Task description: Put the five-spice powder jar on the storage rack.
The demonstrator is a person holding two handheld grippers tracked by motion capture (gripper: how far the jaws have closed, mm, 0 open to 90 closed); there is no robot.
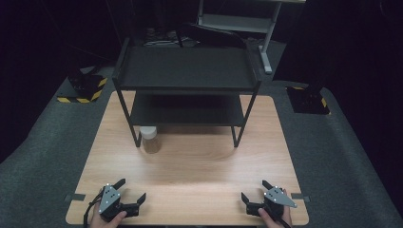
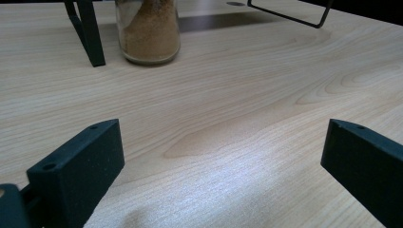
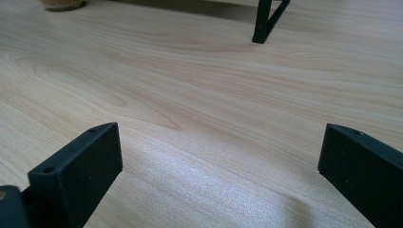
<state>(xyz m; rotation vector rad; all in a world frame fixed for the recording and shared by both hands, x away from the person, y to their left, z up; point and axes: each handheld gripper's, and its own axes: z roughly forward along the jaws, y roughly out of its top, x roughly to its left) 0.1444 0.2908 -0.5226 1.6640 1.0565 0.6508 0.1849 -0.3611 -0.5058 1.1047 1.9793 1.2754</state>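
Resting at the near edge of the tabletop [image 1: 190,161], both grippers are sitting low with jaws spread wide and nothing between them. Left gripper [image 1: 130,189] is lying at the near-left corner, a hand [image 1: 107,219] gripping it from below; right gripper [image 1: 254,190] is lying at the near-right corner, the other hand [image 1: 275,217] holding it. Both are released, jaws pointing toward the middle of the tabletop.

A black two-tier rack [image 1: 185,71] is standing at the far half of the tabletop. A jar [image 1: 150,139] with a pale lid and brown powder inside is standing upright just beside the rack's front-left leg [image 1: 136,137], well apart from both grippers.

In the left gripper view the jar [image 2: 148,31] is showing ahead at top left, right next to the leg [image 2: 90,33], bare wood lying between the jaws. In the right gripper view the rack's front-right leg [image 3: 263,21] is standing ahead, jar base [image 3: 62,4] showing at the top-left edge.
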